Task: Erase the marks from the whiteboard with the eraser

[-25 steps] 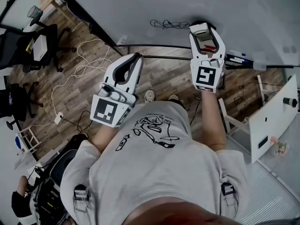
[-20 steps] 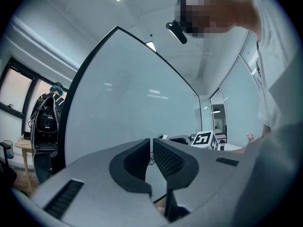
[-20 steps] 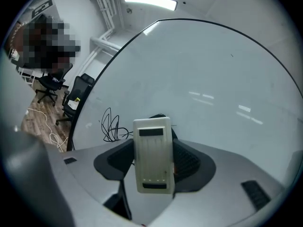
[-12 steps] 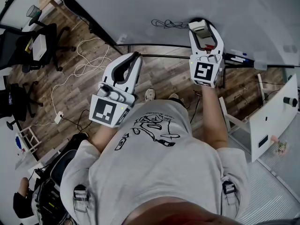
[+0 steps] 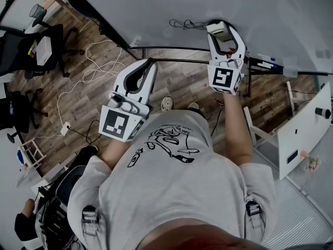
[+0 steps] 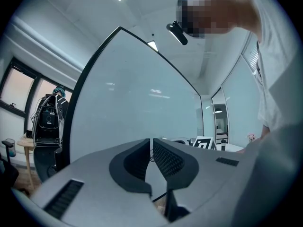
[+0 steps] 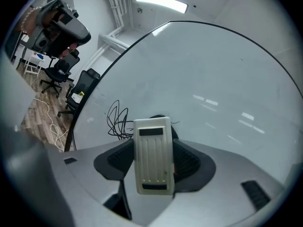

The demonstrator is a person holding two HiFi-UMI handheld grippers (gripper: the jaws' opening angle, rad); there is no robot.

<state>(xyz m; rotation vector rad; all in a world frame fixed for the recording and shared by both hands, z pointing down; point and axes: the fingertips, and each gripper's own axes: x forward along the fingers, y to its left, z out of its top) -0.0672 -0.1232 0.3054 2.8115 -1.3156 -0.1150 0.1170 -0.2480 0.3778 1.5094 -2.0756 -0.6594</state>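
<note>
The whiteboard (image 5: pixel 156 4) fills the top of the head view, with a black scribble mark (image 5: pixel 187 24) near its lower edge. My right gripper (image 5: pixel 222 29) is shut on the white eraser (image 5: pixel 220 34), which sits at the board just right of the scribble. In the right gripper view the ribbed eraser (image 7: pixel 152 160) stands upright between the jaws of my right gripper (image 7: pixel 152 143), with the scribble (image 7: pixel 118 119) up and to its left on the whiteboard (image 7: pixel 213 79). My left gripper (image 5: pixel 150 64) hangs lower left, away from the board, shut and empty. In its own view the left gripper (image 6: pixel 151 144) faces the whiteboard (image 6: pixel 132 93).
A pen tray with markers (image 5: pixel 266 63) runs along the board's bottom edge at the right. The black stand bar (image 5: pixel 171 61) crosses below. White cables (image 5: pixel 99 66) lie on the wooden floor, office chairs (image 5: pixel 26 51) stand at left, and a white cabinet (image 5: pixel 304 129) is at right.
My right gripper, with the eraser, has edged a little up and left toward the scribble. The left gripper has stayed where it was.
</note>
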